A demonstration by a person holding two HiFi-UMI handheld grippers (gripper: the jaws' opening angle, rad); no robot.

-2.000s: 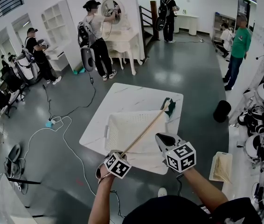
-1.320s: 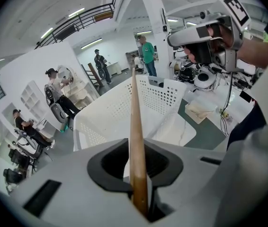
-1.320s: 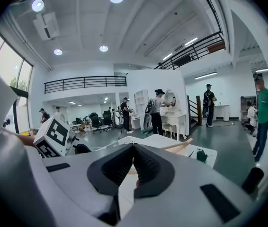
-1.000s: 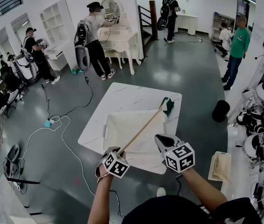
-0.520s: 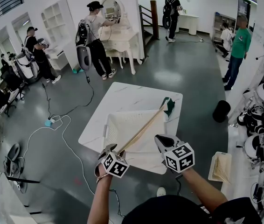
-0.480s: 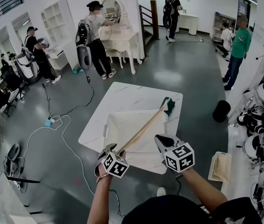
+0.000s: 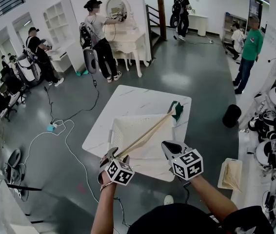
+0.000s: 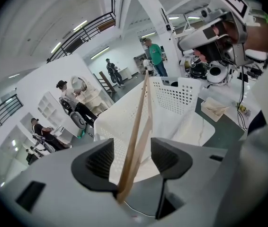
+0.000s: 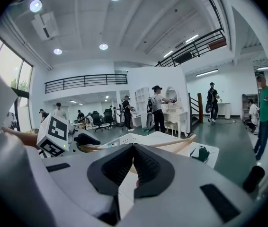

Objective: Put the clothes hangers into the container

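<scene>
Opening at the container's (image 7: 112, 136) seven-o'clock corner, the left gripper's (image 8: 133, 161) jaws are spread wide, the wooden hanger (image 7: 145, 134) lying loose between them, evidently for release; it is propped across the container toward one o'clock. The right gripper (image 9: 133, 167) is held closed, empty.

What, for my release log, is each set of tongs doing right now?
Left tongs: opening, with the wooden hanger loose between them, not clamped.
Right tongs: closed, nothing between them.
</scene>
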